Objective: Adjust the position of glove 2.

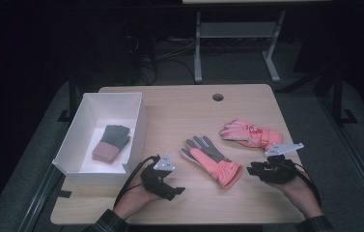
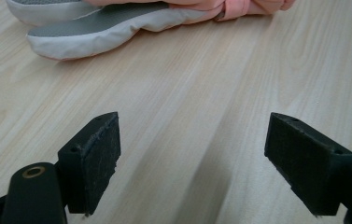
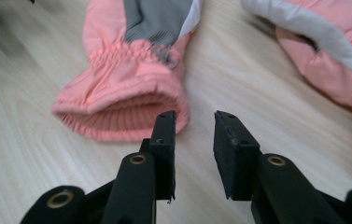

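Your right gripper (image 3: 193, 154) held its jaws narrowed on nothing, the pink glove (image 3: 131, 79) just ahead at eleven o'clock, cuff nearest, long axis running away. Your left gripper (image 2: 192, 163) stood wide, released, farther from it.

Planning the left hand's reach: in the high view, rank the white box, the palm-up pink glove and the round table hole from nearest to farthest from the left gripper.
1. Palm-up pink glove, just right of the left gripper.
2. White box, to its left.
3. Table hole, at the far edge.
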